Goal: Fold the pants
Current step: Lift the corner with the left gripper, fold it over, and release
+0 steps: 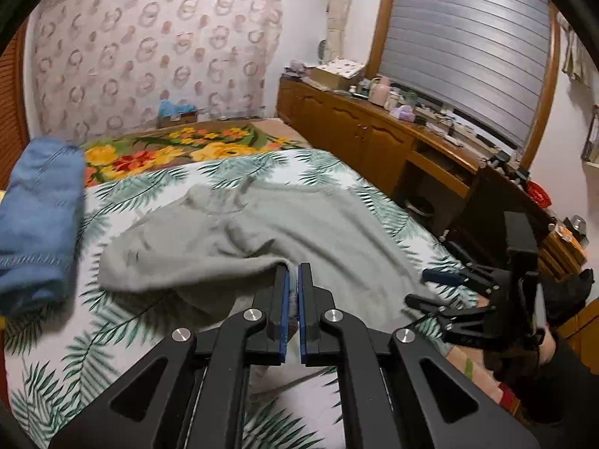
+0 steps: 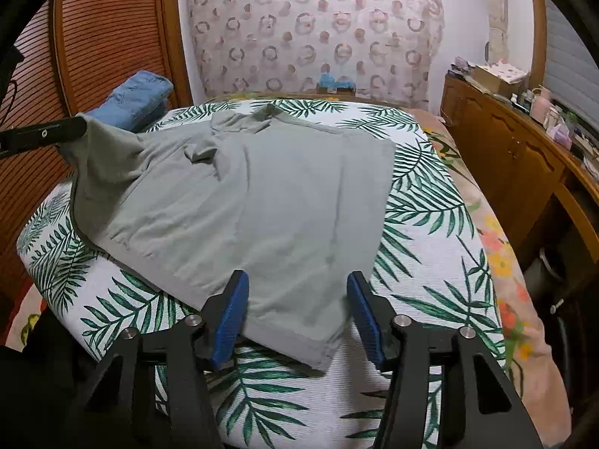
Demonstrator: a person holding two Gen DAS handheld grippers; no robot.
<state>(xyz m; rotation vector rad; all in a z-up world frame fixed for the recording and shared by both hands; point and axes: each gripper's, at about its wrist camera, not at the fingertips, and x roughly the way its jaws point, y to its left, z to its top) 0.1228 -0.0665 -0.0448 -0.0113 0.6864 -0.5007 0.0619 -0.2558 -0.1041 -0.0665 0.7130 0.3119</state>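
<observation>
Grey-green pants point(image 2: 243, 202) lie spread on the leaf-print cover point(image 2: 423, 254) of the bed; they also show in the left wrist view point(image 1: 299, 232). My left gripper point(image 1: 294, 273) is shut on an edge of the pants and lifts it a little; its finger shows at the left of the right wrist view point(image 2: 41, 134). My right gripper point(image 2: 297, 288) is open, its blue pads point(image 2: 230, 321) on either side of the near leg end, above it. It also shows at the right of the left wrist view point(image 1: 426, 284).
Folded blue jeans point(image 1: 37, 220) lie at the bed's left side, also in the right wrist view point(image 2: 134, 97). A wooden cabinet point(image 1: 359, 131) with clutter on top runs along the right. A flowered blanket point(image 1: 179, 149) lies beyond the cover. A slatted wooden door point(image 2: 93, 45) stands left.
</observation>
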